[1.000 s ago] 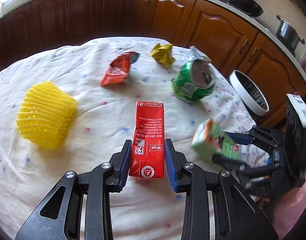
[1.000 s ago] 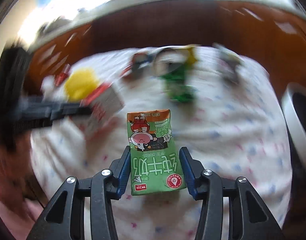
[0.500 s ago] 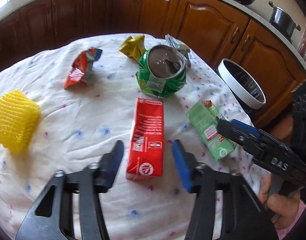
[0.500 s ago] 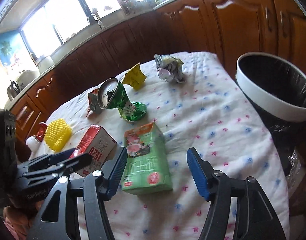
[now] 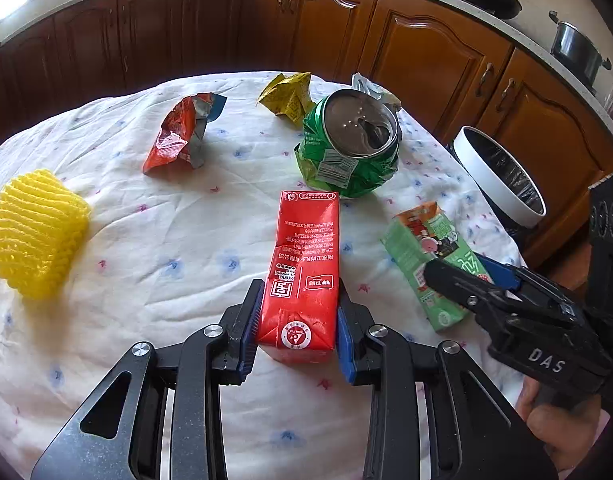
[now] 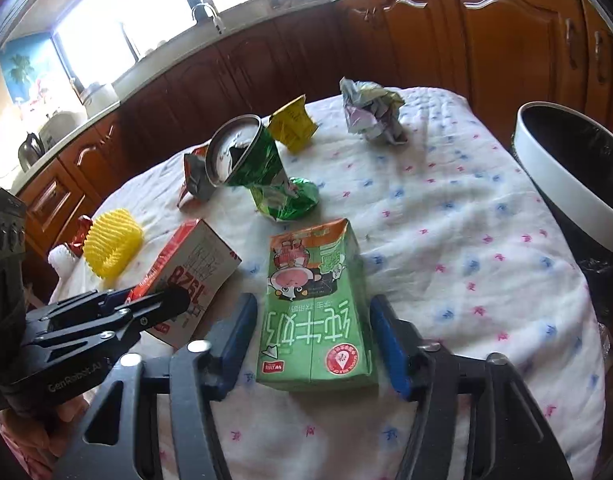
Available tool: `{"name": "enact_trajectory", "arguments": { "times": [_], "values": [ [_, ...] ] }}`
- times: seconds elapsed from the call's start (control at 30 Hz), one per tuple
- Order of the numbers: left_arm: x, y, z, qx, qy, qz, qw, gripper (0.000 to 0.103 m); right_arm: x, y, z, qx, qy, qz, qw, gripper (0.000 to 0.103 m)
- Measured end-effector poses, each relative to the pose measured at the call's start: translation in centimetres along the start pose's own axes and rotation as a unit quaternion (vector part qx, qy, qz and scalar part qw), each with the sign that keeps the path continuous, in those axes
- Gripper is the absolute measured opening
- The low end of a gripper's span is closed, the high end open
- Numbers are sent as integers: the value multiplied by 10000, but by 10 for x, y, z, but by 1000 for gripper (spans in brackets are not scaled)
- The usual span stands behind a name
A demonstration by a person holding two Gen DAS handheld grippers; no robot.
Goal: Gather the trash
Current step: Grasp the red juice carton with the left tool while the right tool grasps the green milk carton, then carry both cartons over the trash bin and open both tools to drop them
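A red milk carton lies on the white tablecloth, and my left gripper is shut on its near end. It also shows in the right wrist view. A green milk carton lies flat between the open fingers of my right gripper, with a gap on each side. It also shows in the left wrist view. A crushed green can, a red wrapper, a yellow wrapper, a crumpled silvery wrapper and a yellow foam net lie on the cloth.
A black bin with a white rim stands off the table's right edge, also in the left wrist view. Brown kitchen cabinets ring the table. The tablecloth hangs over the round table's edges.
My left gripper has closed on the red carton. My right gripper has moved forward around the green carton and narrowed, still apart from it. A second ago both held their cartons, then opened.
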State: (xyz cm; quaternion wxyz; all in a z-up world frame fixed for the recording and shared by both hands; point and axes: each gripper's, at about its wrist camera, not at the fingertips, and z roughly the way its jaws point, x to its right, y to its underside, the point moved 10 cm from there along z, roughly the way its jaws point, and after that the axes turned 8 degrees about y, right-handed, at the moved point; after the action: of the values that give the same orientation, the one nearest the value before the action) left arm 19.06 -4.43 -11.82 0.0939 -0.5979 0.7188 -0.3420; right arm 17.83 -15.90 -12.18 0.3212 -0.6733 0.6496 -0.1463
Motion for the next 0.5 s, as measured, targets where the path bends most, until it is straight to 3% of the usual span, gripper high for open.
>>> {"name": "enact_trajectory", "arguments": {
  "times": [0.23, 0.5],
  "values": [
    [10, -4, -5, 48, 89, 119, 9999, 29, 24, -8, -26, 273, 70, 197, 9994, 49],
    [56, -14, 0, 33, 329, 506, 9982, 29, 79, -14, -52, 482, 339, 617, 9964, 49]
  ]
}}
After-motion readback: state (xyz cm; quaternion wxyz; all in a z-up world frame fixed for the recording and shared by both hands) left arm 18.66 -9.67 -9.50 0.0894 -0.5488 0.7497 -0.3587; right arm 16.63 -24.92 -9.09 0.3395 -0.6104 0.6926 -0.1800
